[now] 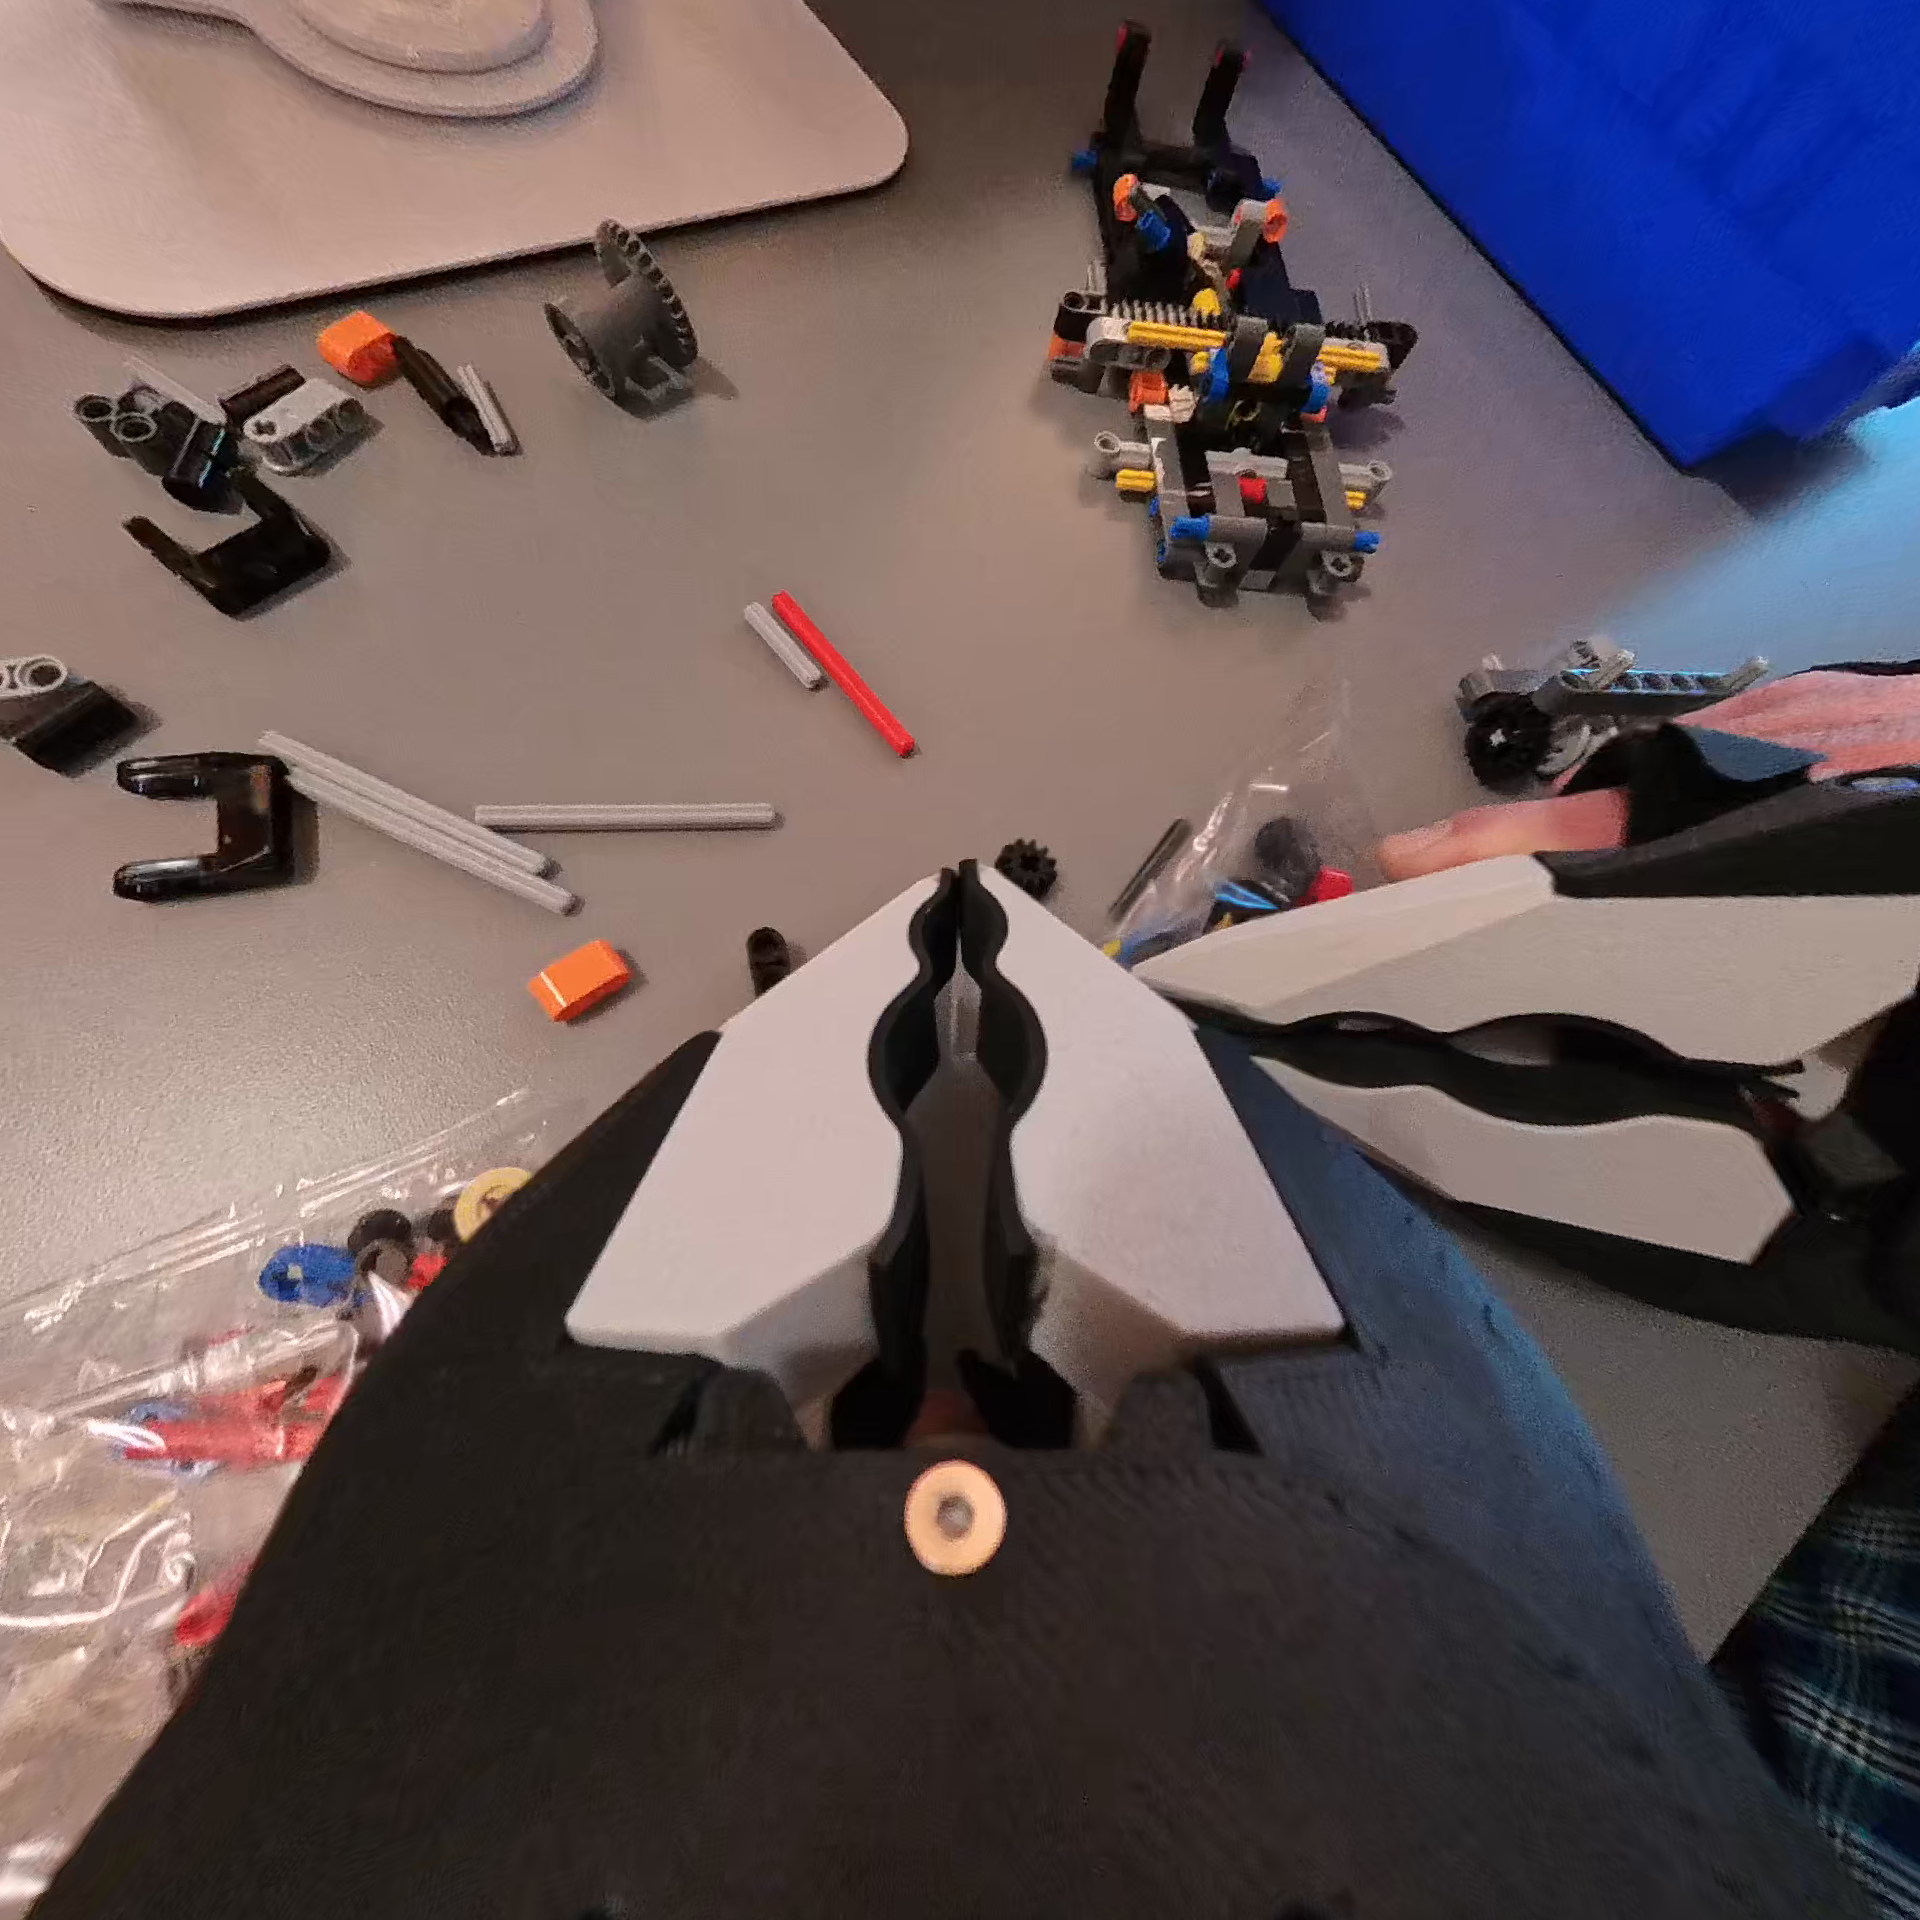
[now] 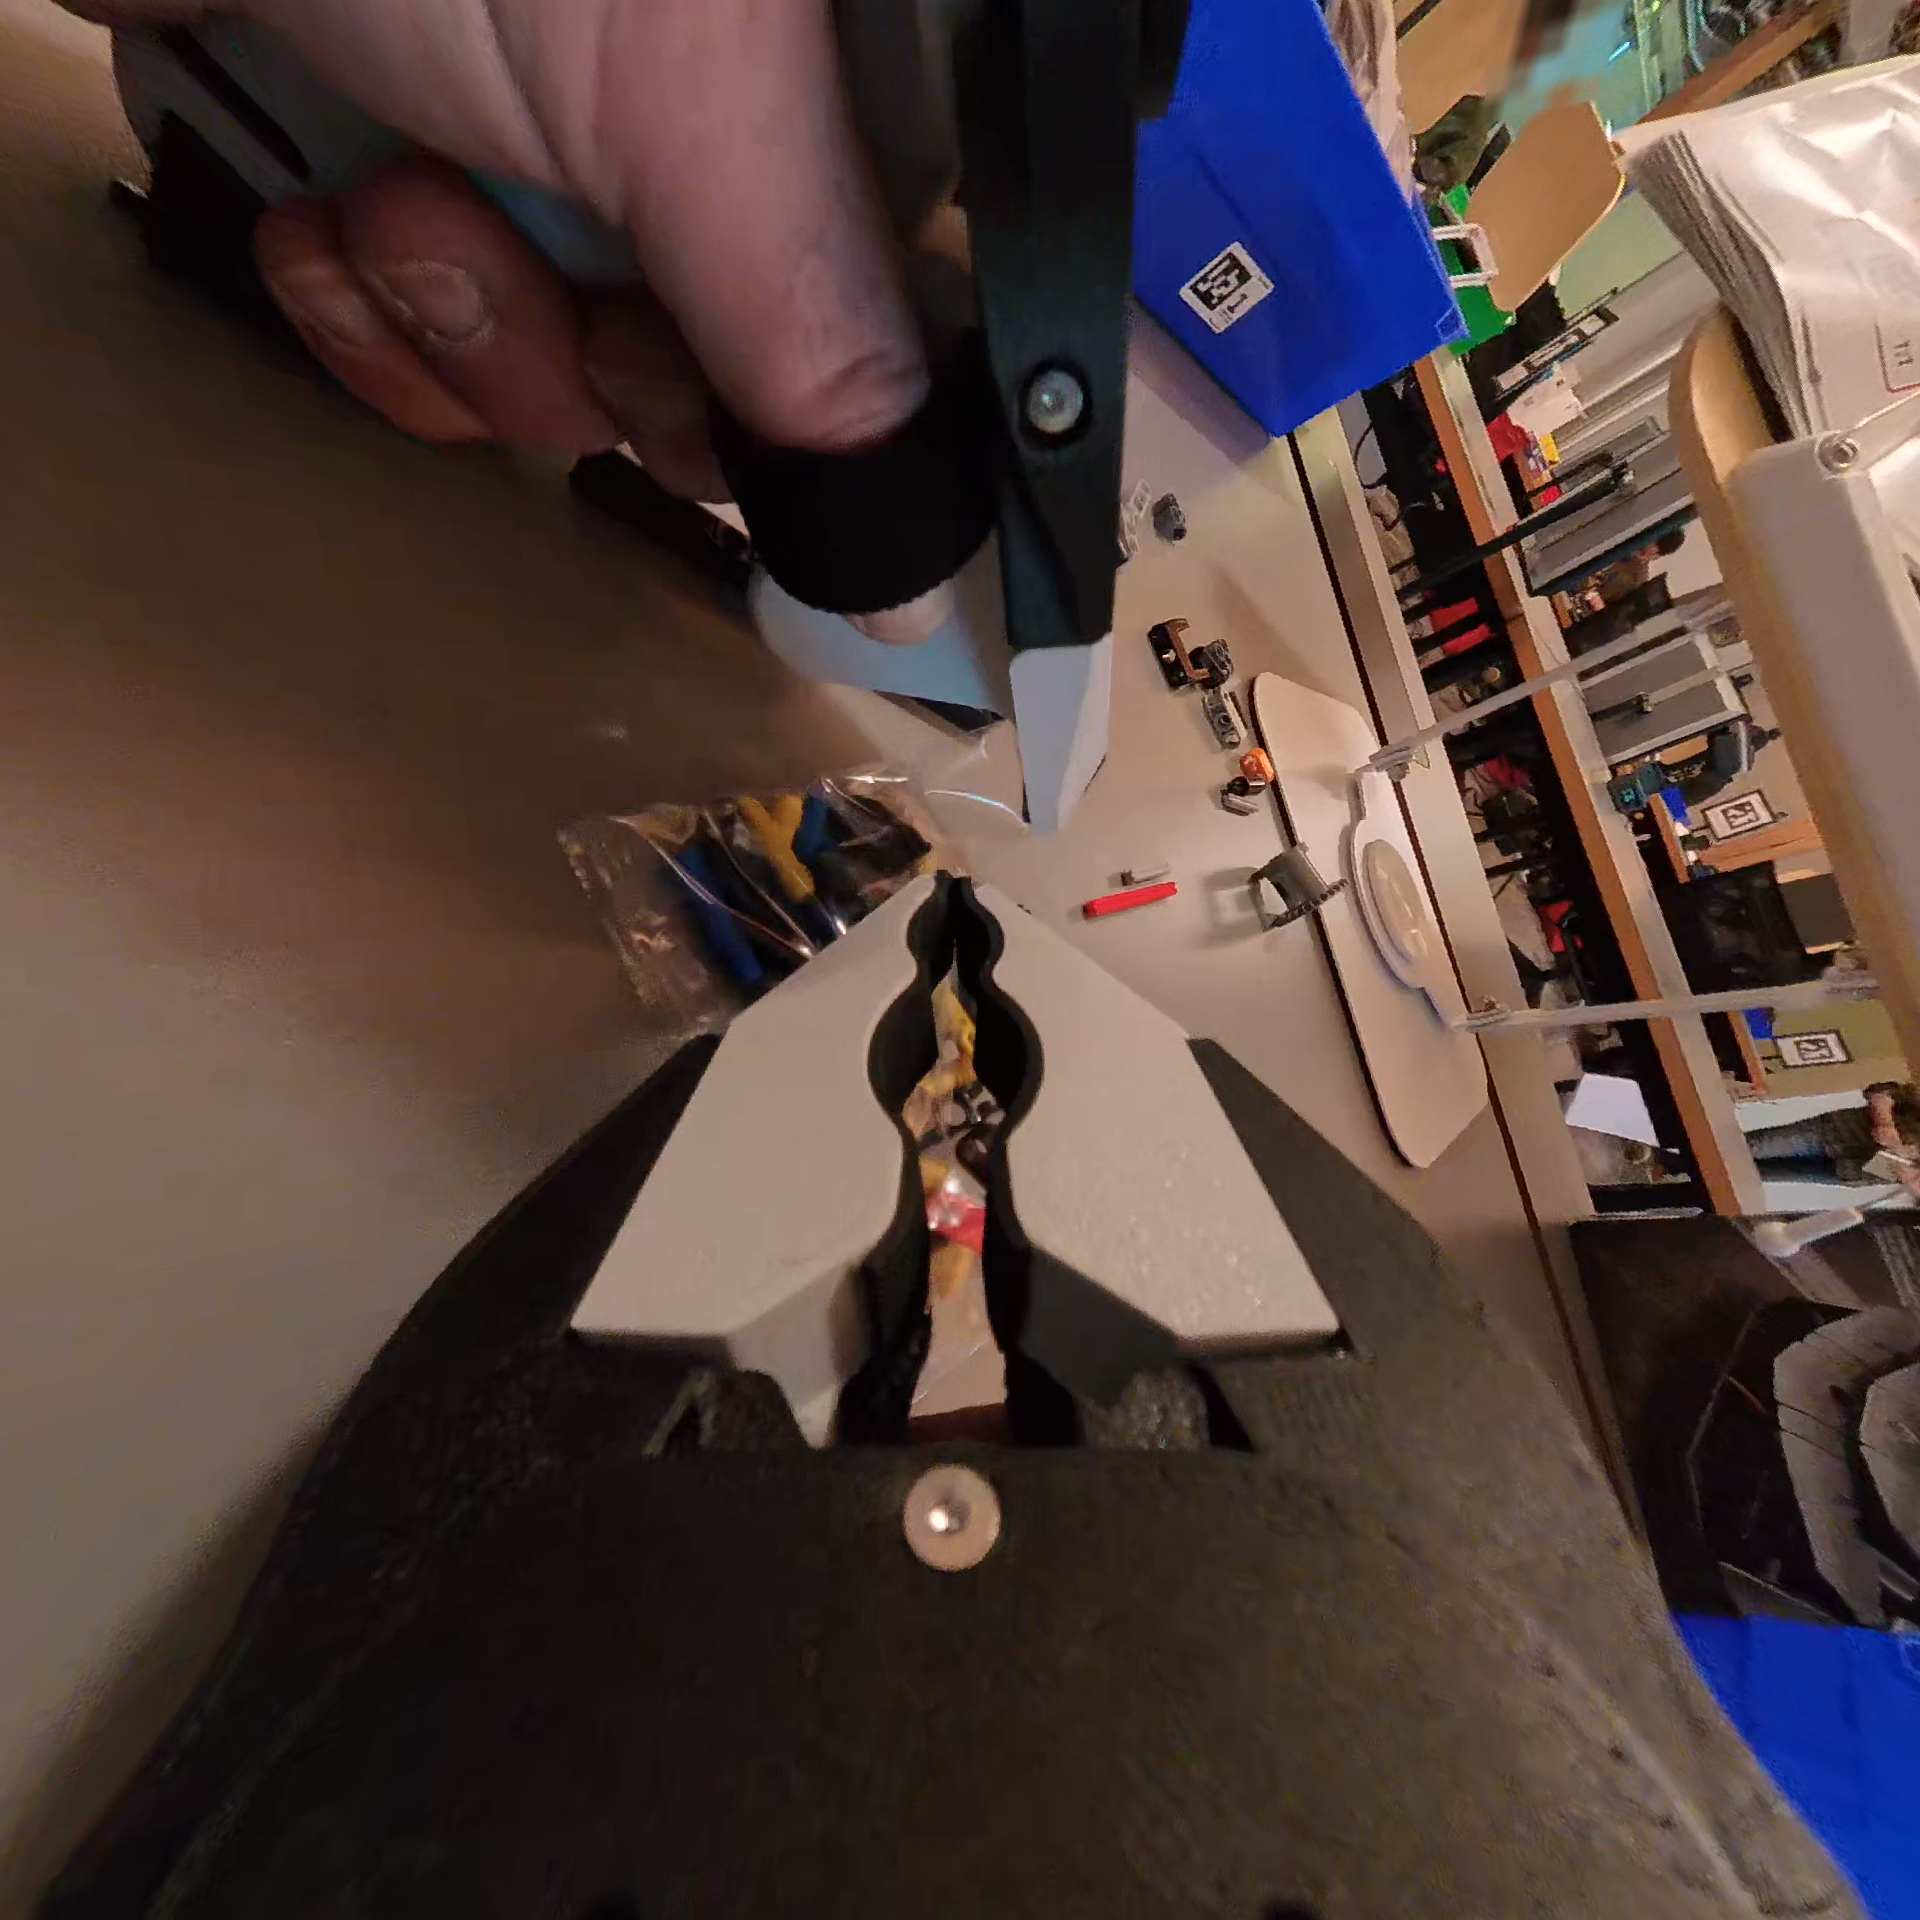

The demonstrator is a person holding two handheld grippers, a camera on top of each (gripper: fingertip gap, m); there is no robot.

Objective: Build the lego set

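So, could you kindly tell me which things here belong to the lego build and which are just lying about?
Build:
multicoloured part-built lego model
red lego axle
clear plastic bag of small parts
dark grey gear housing

Lying about:
blue plastic bin
pale grey mat

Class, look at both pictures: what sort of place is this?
Probably a workshop or lab: a grey worktable strewn with loose lego parts, a blue bin, and cluttered equipment shelves behind.

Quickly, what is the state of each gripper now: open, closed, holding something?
Left gripper: closed, holding nothing visible.
Right gripper: closed at the tips over a parts bag; whether it grips the bag cannot be told.
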